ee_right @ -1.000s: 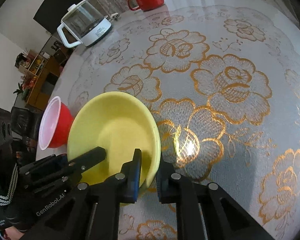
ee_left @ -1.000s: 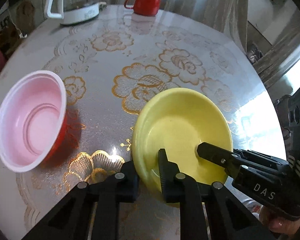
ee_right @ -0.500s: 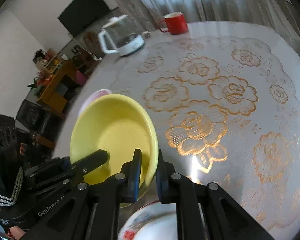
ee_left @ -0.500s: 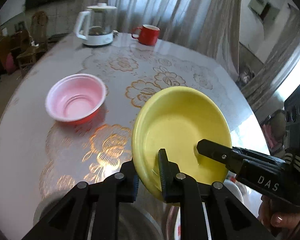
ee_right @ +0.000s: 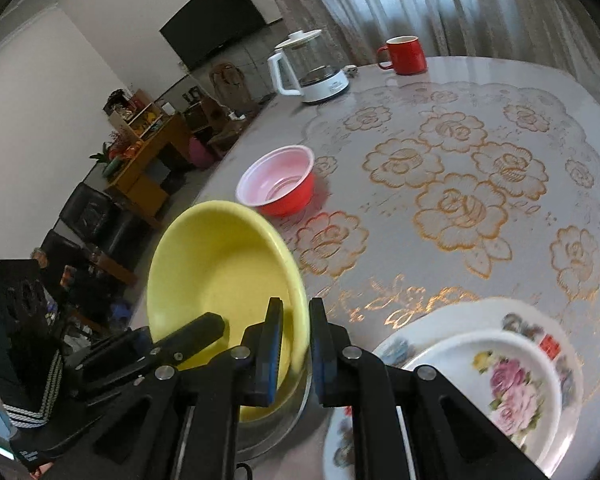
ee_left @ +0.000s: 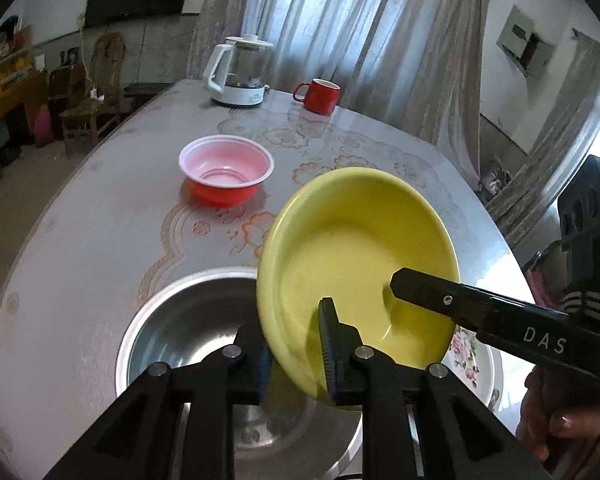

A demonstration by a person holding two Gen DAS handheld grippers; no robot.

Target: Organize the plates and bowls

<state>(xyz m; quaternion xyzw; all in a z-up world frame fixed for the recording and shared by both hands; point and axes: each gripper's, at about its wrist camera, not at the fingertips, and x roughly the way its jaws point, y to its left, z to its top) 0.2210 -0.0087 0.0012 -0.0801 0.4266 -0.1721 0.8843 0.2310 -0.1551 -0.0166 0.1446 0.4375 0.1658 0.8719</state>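
Note:
A yellow bowl (ee_left: pixel 356 264) is held in the air, tilted, by both grippers. My left gripper (ee_left: pixel 296 356) is shut on its near rim; my right gripper (ee_right: pixel 294 344) is shut on the opposite rim (ee_right: pixel 300 300). Below it, a large steel bowl (ee_left: pixel 188 320) sits on the table's near edge. A red bowl with a pink inside (ee_left: pixel 226 172) stands farther back, also in the right wrist view (ee_right: pixel 278 186). Stacked flowered plates (ee_right: pixel 500 376) lie at the near right, partly seen in the left wrist view (ee_left: pixel 468 356).
A white-based glass kettle (ee_left: pixel 240 76) and a red mug (ee_left: pixel 320 96) stand at the far edge of the round table (ee_right: pixel 460 200) with a gold flower cloth. Curtains hang behind. Chairs and a wooden shelf stand to the left of the table.
Both grippers have lifted the yellow bowl off the table and drawn it back toward the near edge. The steel bowl and flowered plates have come into view beneath.

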